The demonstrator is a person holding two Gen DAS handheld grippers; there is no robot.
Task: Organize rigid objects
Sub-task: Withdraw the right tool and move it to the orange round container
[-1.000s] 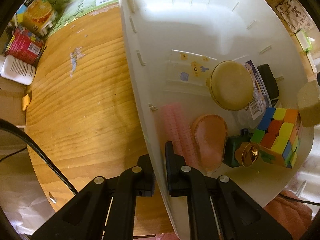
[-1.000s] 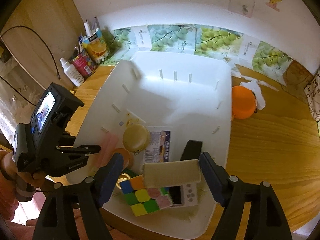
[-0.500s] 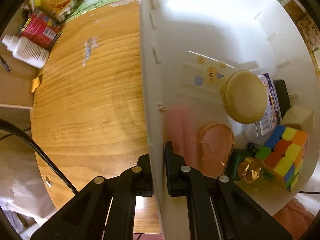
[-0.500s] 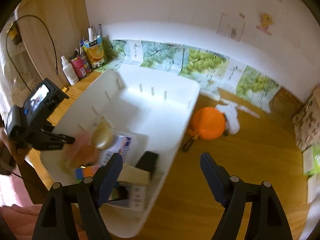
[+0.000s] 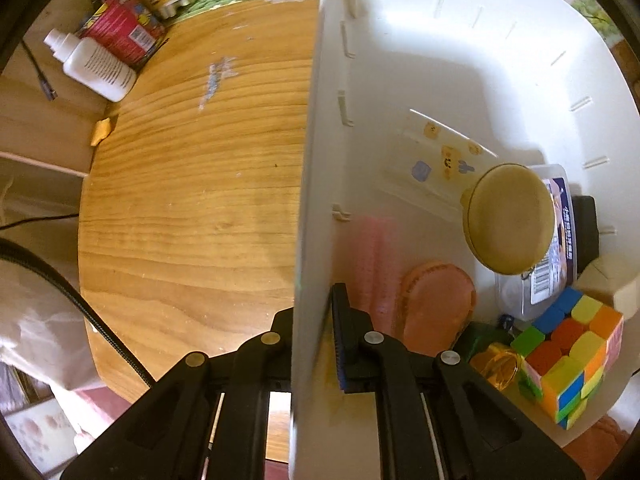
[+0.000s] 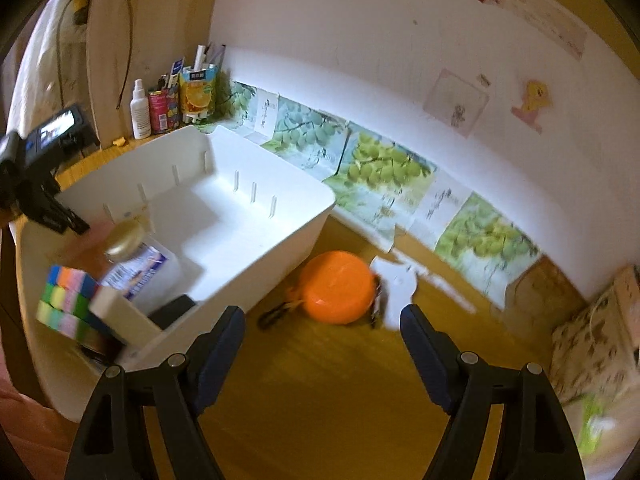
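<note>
A white plastic bin [image 5: 316, 200] [image 6: 280, 216] sits on the wooden table. My left gripper [image 5: 312, 320] is shut on its left wall, one finger inside and one outside. The bin holds a colour cube [image 5: 572, 360] [image 6: 66, 300], a round tan lid [image 5: 508, 216], a pink brush [image 5: 436, 304], a clear box with a label [image 6: 140, 272] and a beige block [image 6: 120, 312]. My right gripper [image 6: 322, 332] is open and empty above the table, right of the bin. An orange round object [image 6: 338, 286] lies just beyond its fingers.
A white bottle [image 5: 96, 64], a red can [image 5: 124, 32] and a juice carton [image 6: 196, 92] stand at the table's back left corner. Grape-print paper [image 6: 380, 168] lines the wall. A white paper scrap [image 6: 400, 284] lies beside the orange object.
My right gripper let go of the beige block into the bin, then swung right and back, out over the table toward the orange object. My left gripper kept its hold on the bin wall.
</note>
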